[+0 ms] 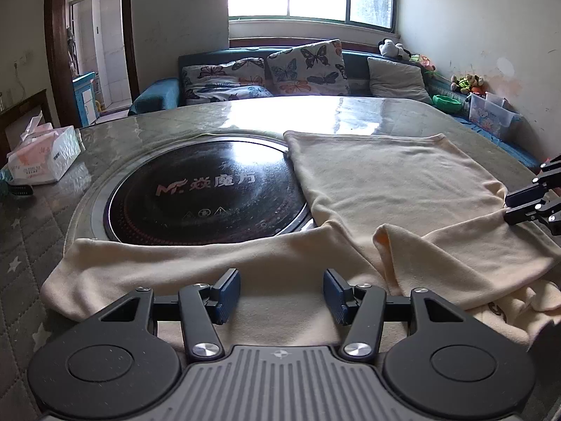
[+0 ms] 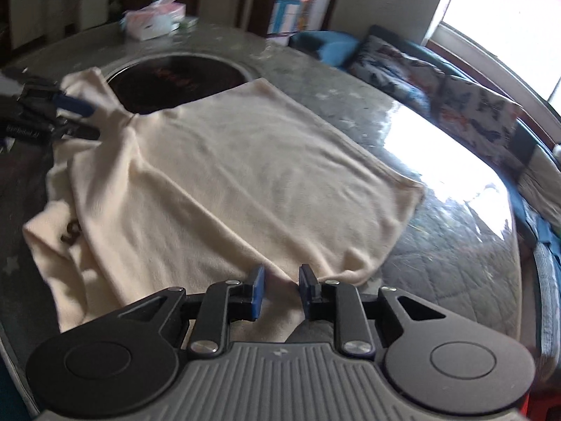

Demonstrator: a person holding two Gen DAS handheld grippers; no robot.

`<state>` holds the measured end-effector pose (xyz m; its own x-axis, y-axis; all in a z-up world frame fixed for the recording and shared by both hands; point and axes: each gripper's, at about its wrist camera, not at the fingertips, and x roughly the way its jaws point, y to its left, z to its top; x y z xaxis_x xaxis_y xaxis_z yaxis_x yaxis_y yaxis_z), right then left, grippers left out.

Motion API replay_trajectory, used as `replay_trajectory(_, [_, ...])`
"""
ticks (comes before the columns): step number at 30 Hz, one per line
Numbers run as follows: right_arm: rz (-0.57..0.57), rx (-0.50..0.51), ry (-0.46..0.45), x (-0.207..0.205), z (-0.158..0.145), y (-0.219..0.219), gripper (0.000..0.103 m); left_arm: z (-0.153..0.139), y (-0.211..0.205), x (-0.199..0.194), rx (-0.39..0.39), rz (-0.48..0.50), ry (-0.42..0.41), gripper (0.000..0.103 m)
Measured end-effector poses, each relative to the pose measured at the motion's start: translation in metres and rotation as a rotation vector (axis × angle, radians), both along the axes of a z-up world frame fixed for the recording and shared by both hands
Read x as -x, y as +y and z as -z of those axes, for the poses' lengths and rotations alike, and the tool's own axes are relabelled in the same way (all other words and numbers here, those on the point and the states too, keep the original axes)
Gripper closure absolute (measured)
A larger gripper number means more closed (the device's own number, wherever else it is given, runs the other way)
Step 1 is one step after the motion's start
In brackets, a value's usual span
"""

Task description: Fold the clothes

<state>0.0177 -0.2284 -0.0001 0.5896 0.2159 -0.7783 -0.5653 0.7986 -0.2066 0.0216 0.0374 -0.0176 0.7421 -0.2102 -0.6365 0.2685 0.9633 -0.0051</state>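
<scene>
Spread wide, the left gripper (image 1: 282, 293) hovers over the soft cream cloth shirt (image 1: 385, 189) lying on the grey table (image 1: 140, 129). Right gripper (image 2: 280, 289) stands slightly apart, pinching nothing. Smooth each fold flat.

The left gripper (image 1: 282, 296) is a matte black linkage of flat bars pinned with round silver screws, carrying two ribbed blue rubber pads (image 1: 228, 294) on its fingers. Behind them sit two broad black housings, each with a shallow round disc, flanking a grey ridged plastic body stamped with a small four-point emblem. The right gripper (image 2: 280, 293) has the same build: black arms with triangular cut-outs, silver pivot screws, blue pads (image 2: 257, 293) and a grey grooved centre.
</scene>
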Motion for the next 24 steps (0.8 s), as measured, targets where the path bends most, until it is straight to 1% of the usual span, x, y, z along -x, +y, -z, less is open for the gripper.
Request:
replay_trajectory(2, [-0.018,-0.007,0.018,-0.004,0.000,-0.002,0.084,0.001,0.000,0.000,-0.002,0.004,-0.001,0.047])
replay_trajectory(3, [-0.025,-0.011,0.026,-0.005,-0.001,-0.004,0.087,0.001,0.000,-0.001,-0.003,0.006,-0.002,0.047])
replay_trajectory(5, [-0.040,-0.018,0.037,-0.006,-0.002,-0.006,0.087,0.001,0.000,-0.001,-0.005,0.011,-0.004,0.047])
replay_trajectory(7, [-0.056,-0.025,0.047,-0.008,-0.002,-0.007,0.085,0.001,0.000,-0.001,-0.006,0.013,-0.005,0.047])
replay_trajectory(10, [-0.060,-0.042,0.064,-0.011,-0.002,-0.009,0.086,0.001,0.001,0.000,-0.004,0.013,-0.008,0.047])
replay_trajectory(11, [-0.056,-0.044,0.062,-0.010,-0.003,-0.009,0.088,0.002,0.001,0.000,-0.003,0.013,-0.008,0.047])
replay_trajectory(12, [-0.051,-0.046,0.060,-0.009,-0.004,-0.010,0.095,0.002,0.001,0.000,-0.003,0.014,-0.009,0.047])
replay_trajectory(13, [-0.046,-0.048,0.058,-0.009,-0.005,-0.010,0.098,0.001,0.001,0.000,-0.004,0.014,-0.008,0.047])
replay_trajectory(14, [-0.041,-0.050,0.056,-0.008,-0.006,-0.011,0.098,0.001,0.001,0.000,-0.005,0.012,-0.008,0.047])
replay_trajectory(16, [-0.025,-0.058,0.018,-0.003,-0.013,-0.015,0.099,0.001,0.001,0.001,-0.006,0.011,-0.008,0.047])
replay_trajectory(18, [0.014,-0.068,-0.012,0.000,-0.018,-0.022,0.099,0.001,0.002,0.001,-0.009,0.015,-0.011,0.047])
replay_trajectory(21, [0.056,-0.098,-0.005,-0.001,-0.015,-0.031,0.099,0.000,0.001,0.001,-0.017,0.010,-0.010,0.047])
replay_trajectory(24, [0.063,-0.109,-0.016,0.004,-0.011,-0.029,0.096,-0.008,-0.004,0.005,-0.026,-0.003,-0.028,0.047])
